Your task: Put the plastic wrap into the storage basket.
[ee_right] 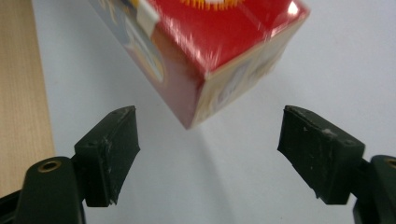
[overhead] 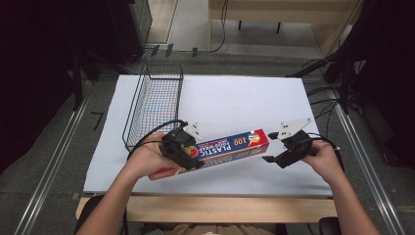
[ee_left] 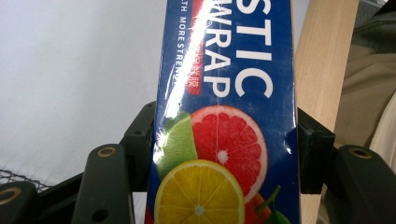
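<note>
Plastic wrap box [overhead: 230, 147] at lower centre of the high view, clamped in left gripper [overhead: 188, 152], seemingly lifted off the white sheet [overhead: 235, 98], right gripper [overhead: 272, 147] jaws apart just past its red end, wire basket [overhead: 154, 105] upper left.

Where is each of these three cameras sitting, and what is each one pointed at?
High view: above the person's side, looking forward and down on the white table; both forearms show, the left tool and right tool.
Left gripper view: rides the left tool, looking along its jaws clamped on the plastic wrap box.
Right gripper view: rides the right tool, facing the box's red end between open jaws.
All three show the box; the high view also shows a wire basket.
</note>
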